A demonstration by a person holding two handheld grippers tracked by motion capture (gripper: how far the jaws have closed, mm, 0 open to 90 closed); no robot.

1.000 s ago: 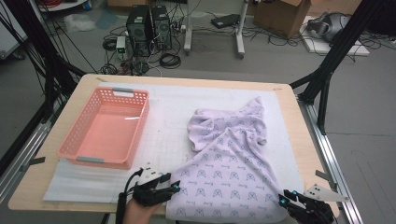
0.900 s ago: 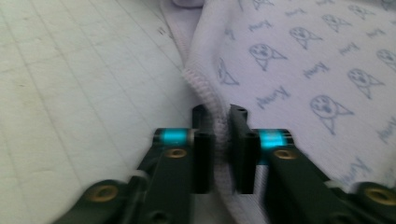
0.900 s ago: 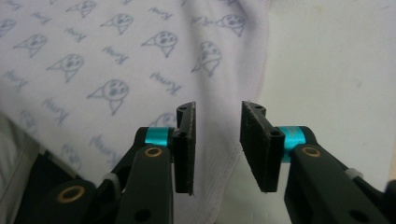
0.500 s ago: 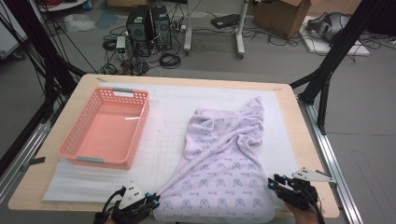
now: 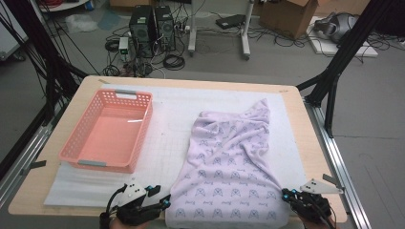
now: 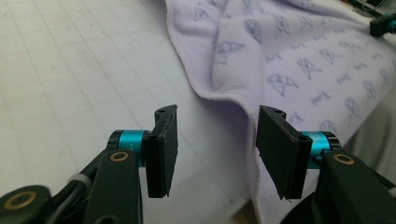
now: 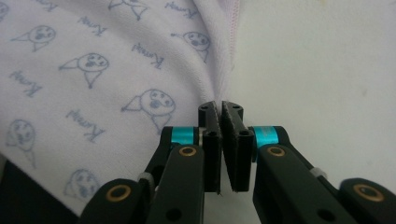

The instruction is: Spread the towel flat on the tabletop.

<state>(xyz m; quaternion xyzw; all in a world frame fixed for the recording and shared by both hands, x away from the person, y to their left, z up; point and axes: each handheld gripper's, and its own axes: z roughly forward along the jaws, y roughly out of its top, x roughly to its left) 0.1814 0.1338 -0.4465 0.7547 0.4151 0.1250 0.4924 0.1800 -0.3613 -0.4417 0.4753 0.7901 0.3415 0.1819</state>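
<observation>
My right gripper (image 7: 220, 109) has just closed, pinching the cloth's (image 5: 229, 162) hem; my left gripper (image 6: 217, 140) has just opened, the cloth edge lying between its parted jaws.

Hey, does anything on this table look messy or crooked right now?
Yes: the lilac towel lies askew and rumpled, its far end bunched into folds and its near edge hanging over the table edge. The pink basket sits neatly, empty.
</observation>
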